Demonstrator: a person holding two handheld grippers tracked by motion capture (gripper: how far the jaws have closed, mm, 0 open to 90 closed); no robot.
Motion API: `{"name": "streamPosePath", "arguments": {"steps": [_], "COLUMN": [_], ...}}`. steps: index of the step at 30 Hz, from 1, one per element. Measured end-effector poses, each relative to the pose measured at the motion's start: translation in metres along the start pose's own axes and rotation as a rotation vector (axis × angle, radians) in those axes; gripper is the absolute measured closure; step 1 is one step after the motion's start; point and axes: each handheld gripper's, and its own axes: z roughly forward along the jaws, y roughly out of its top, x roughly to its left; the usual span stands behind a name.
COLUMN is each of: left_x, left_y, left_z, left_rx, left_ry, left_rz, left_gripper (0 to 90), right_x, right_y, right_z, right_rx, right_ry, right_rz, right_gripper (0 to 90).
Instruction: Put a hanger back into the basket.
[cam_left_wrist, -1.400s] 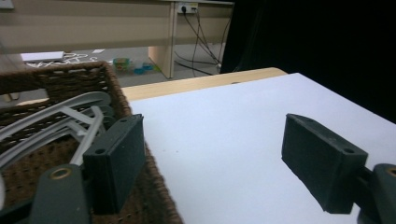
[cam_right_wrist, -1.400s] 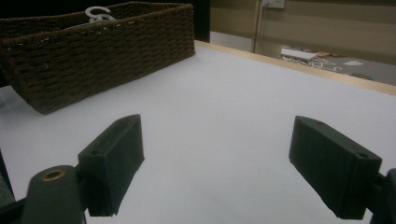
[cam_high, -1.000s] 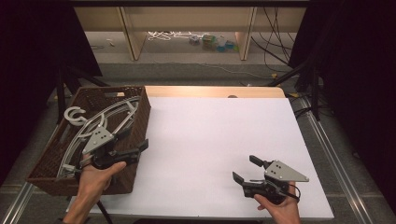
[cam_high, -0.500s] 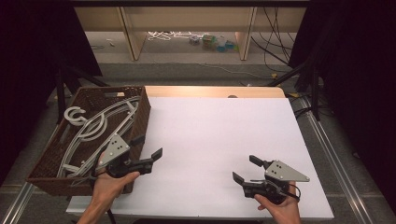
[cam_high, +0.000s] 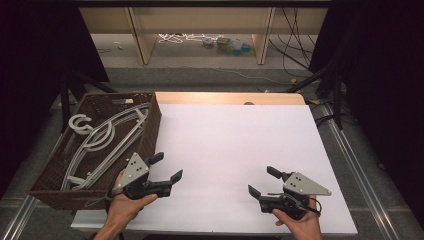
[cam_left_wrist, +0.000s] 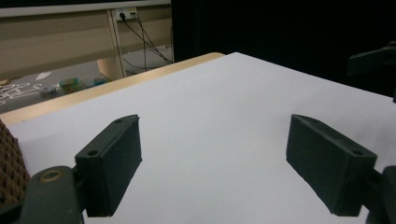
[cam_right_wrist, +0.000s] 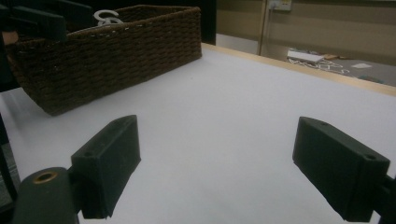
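The fingers (cam_left_wrist: 109, 163) of the left gripper (cam_high: 166, 167) are seen spread wide with nothing between them, held just above the white tabletop (cam_high: 235, 145) near its front left part, right beside the near corner of the brown woven basket (cam_high: 150, 125). Inside that basket, at the left edge of the tabletop, white plastic hangers (cam_high: 100, 142) are seen lying flat, their hooks pointed toward the far left corner. In the left gripper view, bare white surface is shown between the two black pads. Farther right, the right gripper (cam_high: 259, 182) is held by a hand (cam_high: 300, 225) near the front right part of the tabletop, well apart from the basket; its fingers (cam_right_wrist: 107, 161) are likewise spread wide and empty, and are pointed leftward toward the basket's woven wall.
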Motion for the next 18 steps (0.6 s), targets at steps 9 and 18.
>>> {"name": "streamPosePath", "arguments": {"steps": [9, 18], "left_x": [-0.002, -0.007], "left_y": [-0.021, -0.026], "left_z": [-0.002, -0.009], "left_rx": [0.026, 0.025], "left_ry": [0.013, 0.009], "left_rz": [0.007, 0.019], "left_gripper": [16.8, 17.1], "right_x": [0.004, 0.003], "right_y": [0.001, 0.001], "right_z": [0.002, 0.001], "right_rx": [0.018, 0.006], "right_ry": [0.018, 0.011], "right_rz": [-0.003, 0.006], "right_gripper": [15.8, 15.8]}}
